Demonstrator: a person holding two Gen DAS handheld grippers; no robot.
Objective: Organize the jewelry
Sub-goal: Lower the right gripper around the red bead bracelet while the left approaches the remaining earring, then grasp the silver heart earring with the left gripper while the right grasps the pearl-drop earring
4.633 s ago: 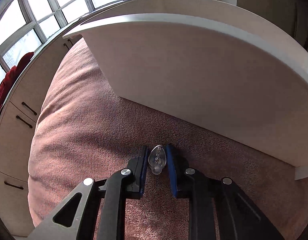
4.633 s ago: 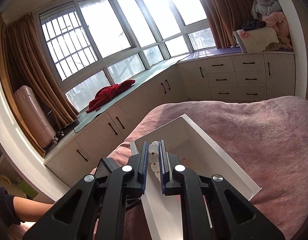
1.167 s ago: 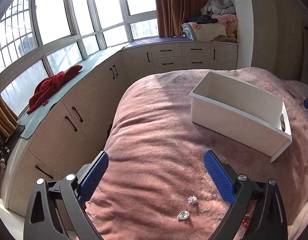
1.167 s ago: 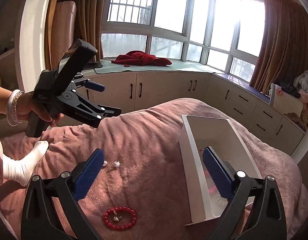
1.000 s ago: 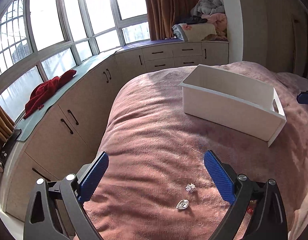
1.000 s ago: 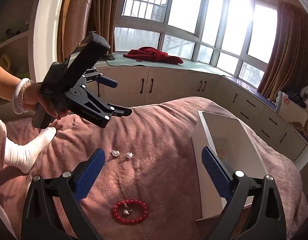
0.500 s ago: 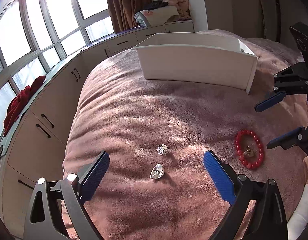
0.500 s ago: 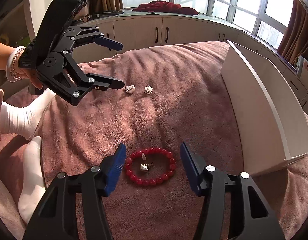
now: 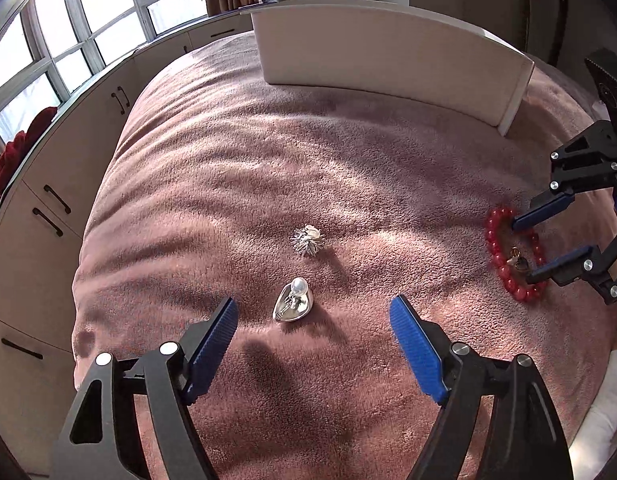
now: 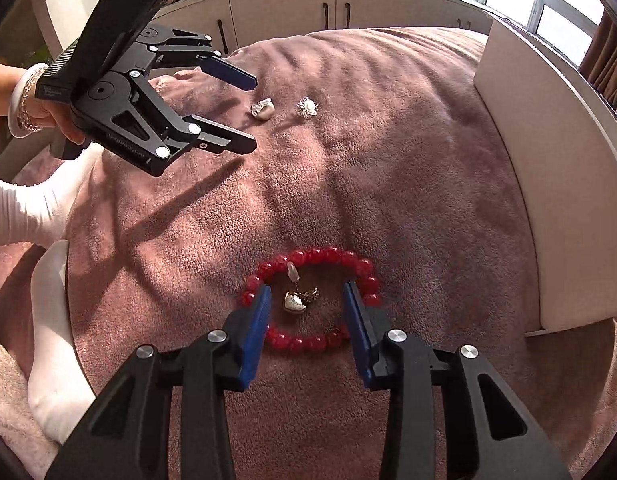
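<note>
Now the right gripper [image 10: 306, 300] is closing astride the red bead bracelet [image 10: 308, 258], gripping nothing yet, while the half-open left gripper [image 9: 312, 320] is narrowing emptily over the silver heart pendant [image 9: 292, 304] mid-bed.

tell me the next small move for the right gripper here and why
Probably let the right gripper finish closing on the small heart charm. Its closing jaws already straddle the charm inside the red bead bracelet on the pink blanket, and the pads don't yet touch it.

Red bead bracelet [image 10: 308, 300], pink blanket [image 10: 388, 184], white bin [image 9: 388, 56].
</note>
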